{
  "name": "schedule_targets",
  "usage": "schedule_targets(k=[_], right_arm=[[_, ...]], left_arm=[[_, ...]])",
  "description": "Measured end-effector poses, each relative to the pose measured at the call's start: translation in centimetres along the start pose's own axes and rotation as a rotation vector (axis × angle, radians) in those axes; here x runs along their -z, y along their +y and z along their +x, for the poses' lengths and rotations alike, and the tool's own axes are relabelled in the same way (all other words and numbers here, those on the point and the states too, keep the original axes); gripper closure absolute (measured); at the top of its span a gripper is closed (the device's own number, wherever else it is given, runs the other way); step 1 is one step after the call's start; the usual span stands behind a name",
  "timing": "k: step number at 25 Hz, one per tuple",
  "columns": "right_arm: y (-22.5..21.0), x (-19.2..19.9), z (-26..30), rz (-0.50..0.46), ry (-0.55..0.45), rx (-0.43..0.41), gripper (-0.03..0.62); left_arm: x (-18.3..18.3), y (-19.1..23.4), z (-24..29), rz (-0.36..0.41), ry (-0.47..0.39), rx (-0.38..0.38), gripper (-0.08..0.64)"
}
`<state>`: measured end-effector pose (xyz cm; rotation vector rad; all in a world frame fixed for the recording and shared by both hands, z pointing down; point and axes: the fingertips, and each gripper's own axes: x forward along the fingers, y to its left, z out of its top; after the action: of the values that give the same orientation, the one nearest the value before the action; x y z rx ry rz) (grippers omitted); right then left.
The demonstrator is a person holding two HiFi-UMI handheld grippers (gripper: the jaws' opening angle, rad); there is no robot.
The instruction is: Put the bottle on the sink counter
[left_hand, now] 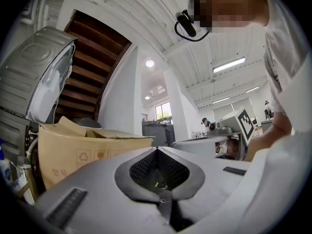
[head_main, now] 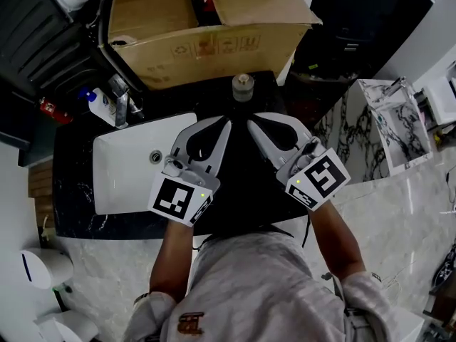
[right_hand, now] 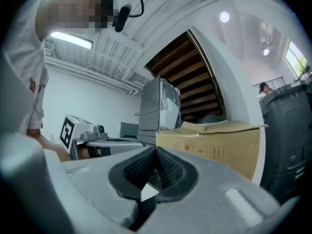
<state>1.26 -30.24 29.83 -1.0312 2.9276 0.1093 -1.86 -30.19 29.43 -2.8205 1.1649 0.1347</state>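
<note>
In the head view a small bottle with a round grey cap (head_main: pixel 243 87) stands upright on the black sink counter (head_main: pixel 78 205), close to the cardboard box. Both grippers are held side by side over the counter, tips pointing at the bottle and a little short of it. My left gripper (head_main: pixel 226 122) is shut with nothing between its jaws, which also meet in the left gripper view (left_hand: pixel 157 150). My right gripper (head_main: pixel 251 123) is shut and empty too, its tips closed in the right gripper view (right_hand: pixel 156 150). Neither gripper view shows the bottle.
A large open cardboard box (head_main: pixel 206 38) stands at the back of the counter. The white basin (head_main: pixel 128 180) and a faucet (head_main: pixel 120 100) lie to the left, with a blue-and-white bottle (head_main: pixel 97 105) beside the faucet. A white tray (head_main: pixel 399 123) sits at the right.
</note>
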Motion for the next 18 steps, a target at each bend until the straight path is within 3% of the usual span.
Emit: schedule_targets(k=[18], right_arm=[[-0.3, 0.3, -1.1, 0.0, 0.012, 0.01, 0.592]], left_arm=[[-0.2, -1.0, 0.5, -0.001, -0.006, 0.012, 0.558]])
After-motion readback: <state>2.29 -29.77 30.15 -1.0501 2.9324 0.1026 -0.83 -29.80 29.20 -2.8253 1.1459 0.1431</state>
